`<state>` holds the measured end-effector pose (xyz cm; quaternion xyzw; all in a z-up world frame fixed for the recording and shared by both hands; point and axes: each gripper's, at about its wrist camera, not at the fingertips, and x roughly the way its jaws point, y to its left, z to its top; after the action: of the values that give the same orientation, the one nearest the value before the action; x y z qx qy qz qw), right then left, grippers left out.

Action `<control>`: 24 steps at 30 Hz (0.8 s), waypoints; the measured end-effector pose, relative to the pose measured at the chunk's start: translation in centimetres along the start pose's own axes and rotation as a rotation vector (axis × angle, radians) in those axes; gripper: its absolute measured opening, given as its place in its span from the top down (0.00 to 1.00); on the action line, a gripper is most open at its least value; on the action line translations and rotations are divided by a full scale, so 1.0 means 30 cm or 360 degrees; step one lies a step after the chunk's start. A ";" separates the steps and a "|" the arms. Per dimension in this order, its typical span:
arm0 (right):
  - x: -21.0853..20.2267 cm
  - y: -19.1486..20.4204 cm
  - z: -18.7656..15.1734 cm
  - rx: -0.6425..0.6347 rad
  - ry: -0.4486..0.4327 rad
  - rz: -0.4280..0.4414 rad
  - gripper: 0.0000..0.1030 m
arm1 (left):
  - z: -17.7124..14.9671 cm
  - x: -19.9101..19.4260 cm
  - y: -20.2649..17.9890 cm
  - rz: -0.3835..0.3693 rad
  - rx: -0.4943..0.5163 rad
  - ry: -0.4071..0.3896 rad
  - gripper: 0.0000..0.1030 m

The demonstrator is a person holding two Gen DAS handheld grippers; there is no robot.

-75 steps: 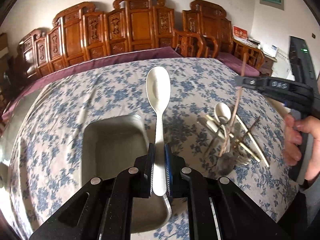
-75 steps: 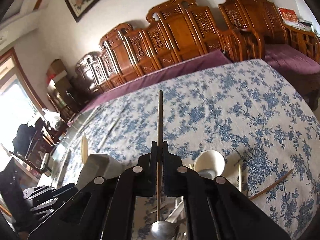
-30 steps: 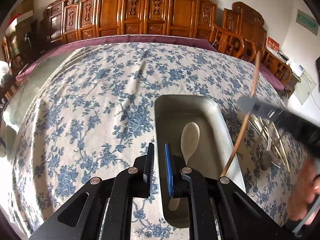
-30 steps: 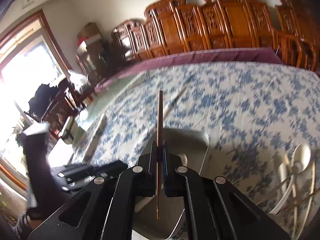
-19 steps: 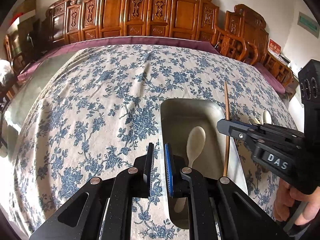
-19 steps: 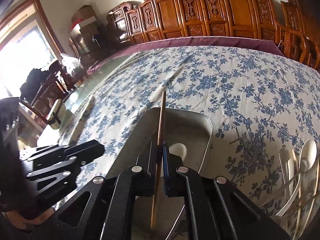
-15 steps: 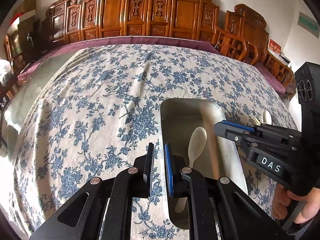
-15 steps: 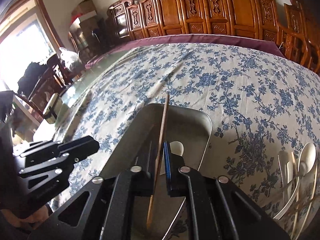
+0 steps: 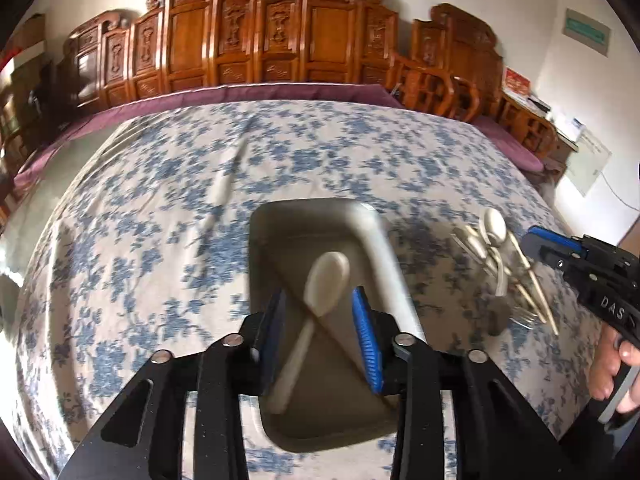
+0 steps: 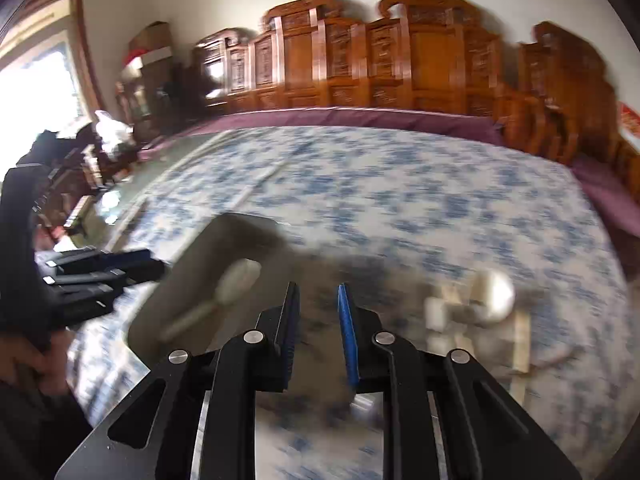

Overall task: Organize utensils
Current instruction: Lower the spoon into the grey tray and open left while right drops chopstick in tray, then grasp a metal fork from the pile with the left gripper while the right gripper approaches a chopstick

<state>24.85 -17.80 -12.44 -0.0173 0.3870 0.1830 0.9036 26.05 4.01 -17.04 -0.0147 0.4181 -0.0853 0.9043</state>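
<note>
Motion blur smears the right wrist view, so the pile of loose pale spoons and chopsticks (image 10: 480,308) to the right of the grey rectangular metal tray (image 10: 192,280) reads only as light blobs, and the white ceramic spoon (image 10: 224,292) inside the tray is a soft streak. The left wrist view is sharper near the tray (image 9: 384,256): the spoon (image 9: 316,300) lies diagonally in it, bowl toward the far end, its handle partly hidden behind the left gripper (image 9: 320,332), whose jaws stand wide apart and hold nothing. A thin dark line crosses the tray floor under the spoon; whether it is a chopstick cannot be told. The pile (image 9: 504,268) lies right of the tray on the blue-flowered cloth covering the surface (image 9: 140,240), its items overlapping and hard to separate. The right gripper (image 10: 318,332) hovers near the tray's right edge, jaws apart and empty; in the left view only its tip (image 9: 560,248) and part of the holding hand (image 9: 612,364) show at the frame edge. Carved wooden chairs (image 9: 256,36) line the wall beyond the tray.
</note>
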 end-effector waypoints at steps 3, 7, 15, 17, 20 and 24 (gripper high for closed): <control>-0.053 -0.103 -0.047 -0.0002 -0.0005 -0.0145 0.69 | -0.009 -0.004 -0.052 -0.0036 0.0038 -0.0014 0.58; -0.068 -0.219 -0.110 -0.0004 0.0020 -0.0319 0.64 | -0.019 -0.011 -0.107 -0.0074 0.0076 -0.0019 0.57; -0.027 -0.359 -0.228 0.0124 0.0080 -0.0408 0.64 | -0.047 0.000 -0.237 -0.0122 0.0191 0.0000 0.57; -0.007 -0.369 -0.242 0.0127 0.0108 -0.0408 0.64 | -0.055 0.016 -0.274 -0.0136 0.0218 0.0019 0.57; 0.016 -0.399 -0.259 0.0152 0.0146 -0.0406 0.64 | -0.065 0.047 -0.343 -0.0176 0.0264 0.0058 0.57; 0.017 -0.429 -0.265 0.0196 0.0143 -0.0367 0.64 | -0.071 0.102 -0.426 -0.0219 0.0319 0.0118 0.57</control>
<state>24.08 -31.02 -19.77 -0.0144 0.4331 0.0529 0.8997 24.57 -8.97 -19.49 0.0502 0.4387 -0.1889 0.8771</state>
